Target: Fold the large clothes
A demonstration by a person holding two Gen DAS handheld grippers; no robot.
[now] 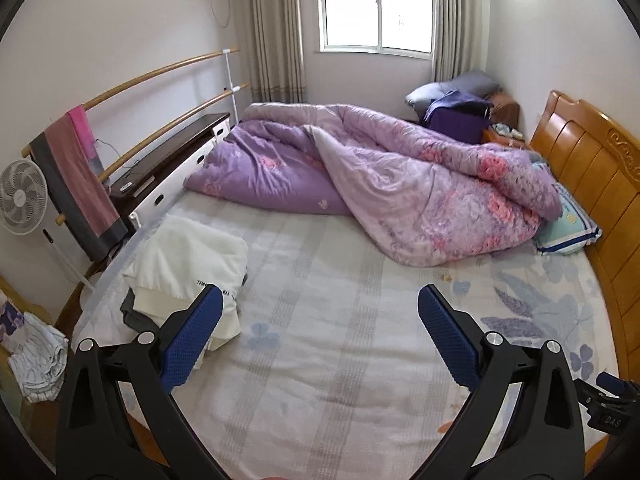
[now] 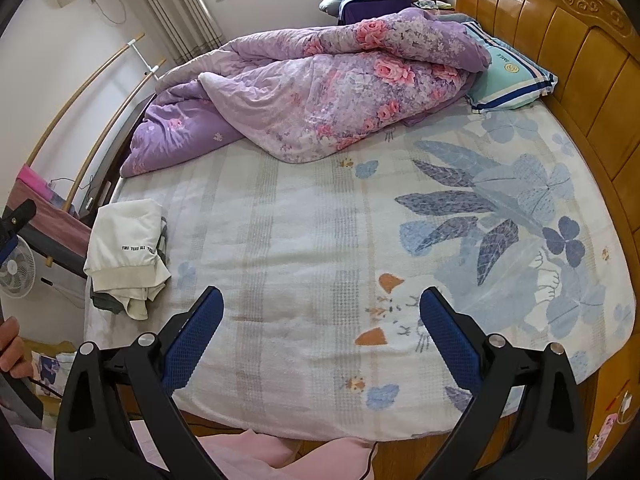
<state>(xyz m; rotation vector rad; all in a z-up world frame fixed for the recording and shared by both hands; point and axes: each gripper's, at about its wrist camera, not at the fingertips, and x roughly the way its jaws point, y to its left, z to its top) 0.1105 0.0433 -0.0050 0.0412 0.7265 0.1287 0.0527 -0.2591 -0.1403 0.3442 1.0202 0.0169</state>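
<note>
Two fisheye views are provided, one from each gripper.

Left wrist view: The left gripper (image 1: 320,300) is held above the bed sheet (image 1: 320,320) with its jaws spread wide; nothing is held between the blue pads (image 1: 192,344). The folded white garment (image 1: 188,268) is seen to the left of the gripper, near the left edge of the bed, stacked on a dark grey garment (image 1: 134,312) whose edge shows beneath it. The left pad overlaps the garment's lower corner in the picture; whether contact is made cannot be told. A purple floral quilt (image 1: 380,184) is bunched across the far half of the bed, reaching a pillow (image 1: 568,224) set against the wooden headboard (image 1: 592,184). A towel (image 1: 76,176) is draped over a curved rail at the left, with a fan (image 1: 20,196) beside it. A window (image 1: 376,4) is located in the far wall. Part of the right gripper (image 1: 608,404) appears at the lower right edge.

Right wrist view: The right gripper (image 2: 320,300) is likewise spread wide and empty above the leaf-patterned sheet (image 2: 440,240). The white garment (image 2: 124,252) lies well to the left, near the bed's corner, with black lettering visible on it. The quilt (image 2: 320,92) occupies the far side, and the pillow (image 2: 512,76) rests against the headboard (image 2: 560,28). A hand (image 2: 12,348) is visible at the left edge. Pink fabric (image 2: 256,456) is seen at the bottom, below the near edge of the bed.
</note>
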